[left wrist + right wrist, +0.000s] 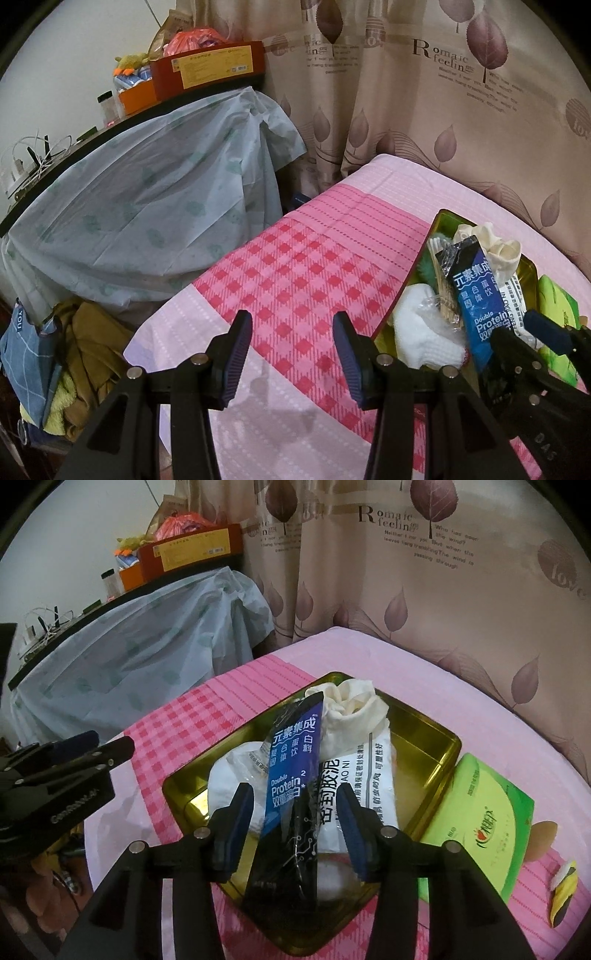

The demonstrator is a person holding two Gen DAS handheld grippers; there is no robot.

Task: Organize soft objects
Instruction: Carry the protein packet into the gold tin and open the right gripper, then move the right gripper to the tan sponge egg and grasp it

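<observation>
now my right claw (295, 830) is open, with the blue pouch (293, 771) between its jaws, on top of the gold tin (448, 746). my left claw (291, 354) is open too, over the pink cloth (295, 266). next i think i squeeze gently.

A gold tin (439, 734) sits on the pink checked cloth (295, 273); inside lies a blue-and-black sachet (291, 775), beside it a green packet (480, 812).

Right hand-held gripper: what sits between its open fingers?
In the right wrist view, the blue protein sachet lies between the right hand-held gripper fingers, over the gold tin.
</observation>
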